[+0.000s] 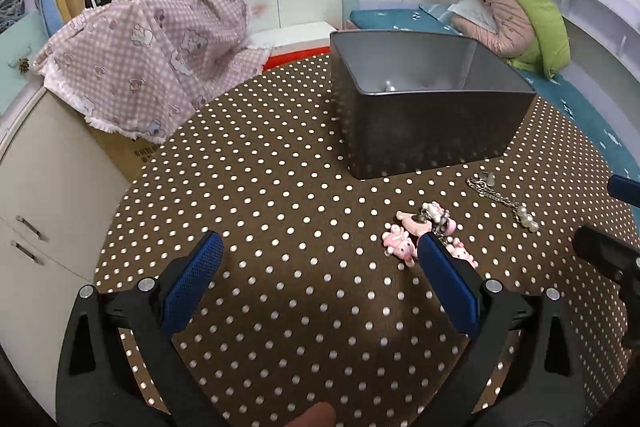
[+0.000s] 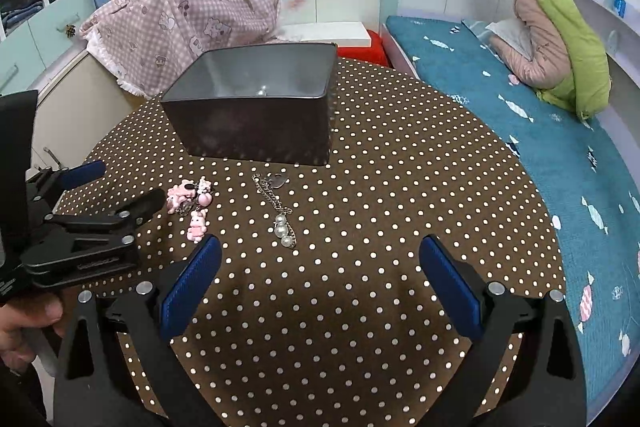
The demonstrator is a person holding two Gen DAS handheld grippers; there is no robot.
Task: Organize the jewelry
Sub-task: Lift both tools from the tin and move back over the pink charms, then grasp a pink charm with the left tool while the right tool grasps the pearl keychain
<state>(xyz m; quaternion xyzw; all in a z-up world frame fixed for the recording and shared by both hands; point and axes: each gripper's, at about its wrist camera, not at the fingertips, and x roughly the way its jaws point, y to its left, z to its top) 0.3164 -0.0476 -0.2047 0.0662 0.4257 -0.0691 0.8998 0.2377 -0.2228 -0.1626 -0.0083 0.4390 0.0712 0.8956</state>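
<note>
Right wrist view: my right gripper [image 2: 320, 247] is spread wide and empty at the bottom of the frame. The box [image 2: 256, 123], upper middle, already has 1 small shiny piece inside. Left on the table [image 2: 400, 187] are the chain [image 2: 276, 203] at center and the pink charms [image 2: 192, 203] to its left. My left gripper [image 1: 320, 247] is also wide, empty.

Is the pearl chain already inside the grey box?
No, the pearl chain lies on the dotted tablecloth in front of the grey box.

Charms [image 2: 191, 205] left of chain [image 2: 280, 211], before box [image 2: 256, 123]
</note>
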